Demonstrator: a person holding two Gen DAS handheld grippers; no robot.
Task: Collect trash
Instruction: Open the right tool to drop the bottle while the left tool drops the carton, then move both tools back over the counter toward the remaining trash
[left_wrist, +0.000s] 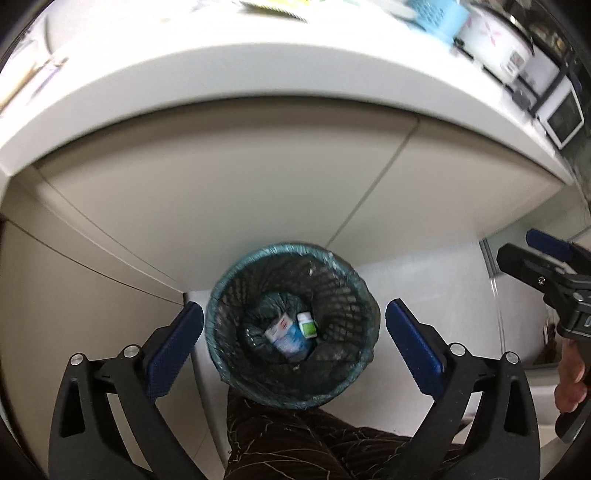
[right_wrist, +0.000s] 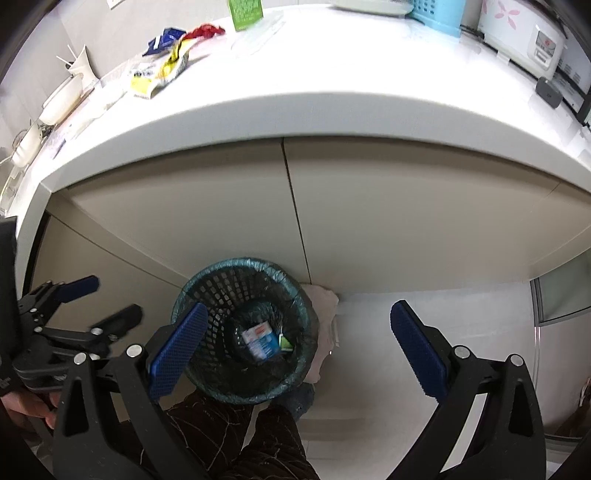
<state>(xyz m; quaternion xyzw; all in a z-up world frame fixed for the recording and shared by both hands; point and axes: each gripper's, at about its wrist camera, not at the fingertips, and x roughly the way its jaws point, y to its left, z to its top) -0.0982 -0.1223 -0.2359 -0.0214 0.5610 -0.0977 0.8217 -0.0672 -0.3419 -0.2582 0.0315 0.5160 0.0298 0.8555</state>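
1. Below the counter edge, on the pale floor against the beige cabinet doors (left_wrist: 221, 192), stands a dark mesh waste bin (left_wrist: 332, 295) lined with a teal bag.
2. At the far left of the right wrist view, the left gripper (right_wrist: 107, 301) is seen from the side, a hand (right_wrist: 26, 404) beneath it; its blue-padded jaws are spread wide with nothing between them.
3. From its own camera, the left gripper (left_wrist: 294, 347) points steeply down over the bin, its two fingers framing the rim on either side without touching it.
4. Inside the bin, at the bottom, lie a crumpled blue and white packet (left_wrist: 286, 334) and, just right of it, a small white bottle (left_wrist: 307, 325) with a green label.
5. A leg in dark patterned trousers (left_wrist: 295, 443) shows just under the bin.
6. The right gripper (right_wrist: 299, 347) also points downward, jaws spread and empty; its left finger overlaps the bin's rim in the picture, while its right finger hangs over bare floor.
7. A pale cloth (right_wrist: 325, 325) lies on the floor touching the bin's right side.
8. On the white counter (right_wrist: 332, 74) above, more litter waits: a yellow wrapper (right_wrist: 162, 72), a blue packet (right_wrist: 164, 38), a red scrap (right_wrist: 207, 30) and a green carton (right_wrist: 245, 13).
9. Farther right sit a light blue basket (right_wrist: 439, 14) and a white rice cooker (right_wrist: 524, 40).
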